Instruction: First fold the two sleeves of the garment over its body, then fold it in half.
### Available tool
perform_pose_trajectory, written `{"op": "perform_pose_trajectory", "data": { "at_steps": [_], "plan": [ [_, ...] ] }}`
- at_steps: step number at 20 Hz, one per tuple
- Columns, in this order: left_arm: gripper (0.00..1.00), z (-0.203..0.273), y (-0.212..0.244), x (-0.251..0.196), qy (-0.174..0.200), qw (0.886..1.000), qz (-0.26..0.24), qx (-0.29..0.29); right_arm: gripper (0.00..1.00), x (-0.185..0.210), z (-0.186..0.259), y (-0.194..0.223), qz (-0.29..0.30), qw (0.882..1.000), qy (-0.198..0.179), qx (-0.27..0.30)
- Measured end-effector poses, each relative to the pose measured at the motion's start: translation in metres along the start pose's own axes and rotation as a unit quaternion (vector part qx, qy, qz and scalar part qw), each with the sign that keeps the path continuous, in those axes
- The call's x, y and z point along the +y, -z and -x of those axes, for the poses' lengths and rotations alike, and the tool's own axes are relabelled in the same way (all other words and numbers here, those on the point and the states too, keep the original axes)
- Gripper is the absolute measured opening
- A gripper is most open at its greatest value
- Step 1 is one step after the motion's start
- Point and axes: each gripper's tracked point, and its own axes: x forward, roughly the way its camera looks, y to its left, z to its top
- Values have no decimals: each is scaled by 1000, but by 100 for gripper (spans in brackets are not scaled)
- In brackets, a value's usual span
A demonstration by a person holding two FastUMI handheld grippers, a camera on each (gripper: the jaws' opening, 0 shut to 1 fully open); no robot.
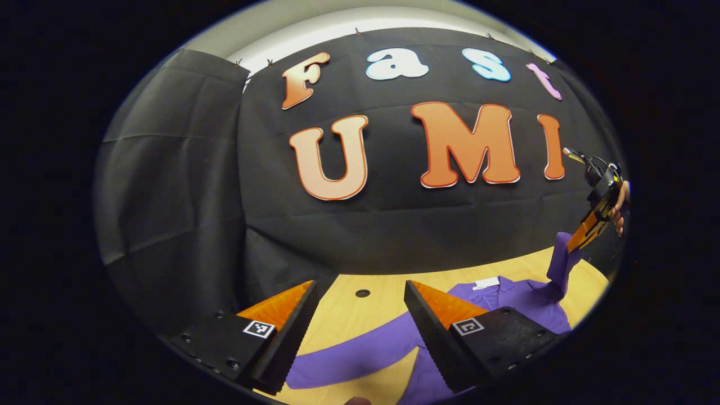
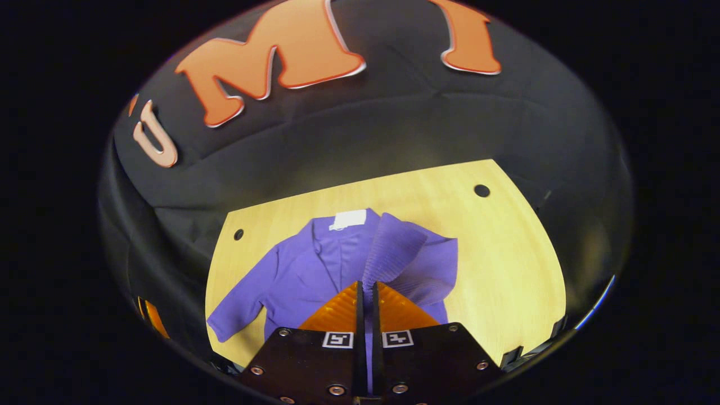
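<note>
Now, garment (image 2: 315, 270): purple, flat on my table (image 2: 506, 264), collar at 12 o'clock.
Right sleeve (image 2: 394, 247): lifted, hanging from my right gripper (image 2: 365, 292), whose fingers are clamped together on the cuff.
Left sleeve (image 2: 242, 304): spread toward 8 o'clock, not yet folded.
Left gripper (image 1: 360, 315): fingers apart, holding nothing, above that sleeve.
Key relation: body lies toward 10 o'clock of the held cuff; I judge it goes that way.

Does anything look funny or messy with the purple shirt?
Only one thing: one sleeve of the purple shirt sticks up off the table, pinched in the right hand-held gripper. The other sleeve lies flat. Nothing looks torn or spilled.
</note>
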Motion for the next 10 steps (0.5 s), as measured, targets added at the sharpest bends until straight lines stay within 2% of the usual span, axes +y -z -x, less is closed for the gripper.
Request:
{"op": "perform_pose_trajectory", "data": {
  "at_steps": [3,10],
  "plan": [
    [98,-4,6,21,-17,1000,-4,7,4,44,-17,4,22,999,-25,8],
    [98,-15,28,55,-46,998,-12,32,4,97,-65,36,48,998,-34,35]
  ]
}}
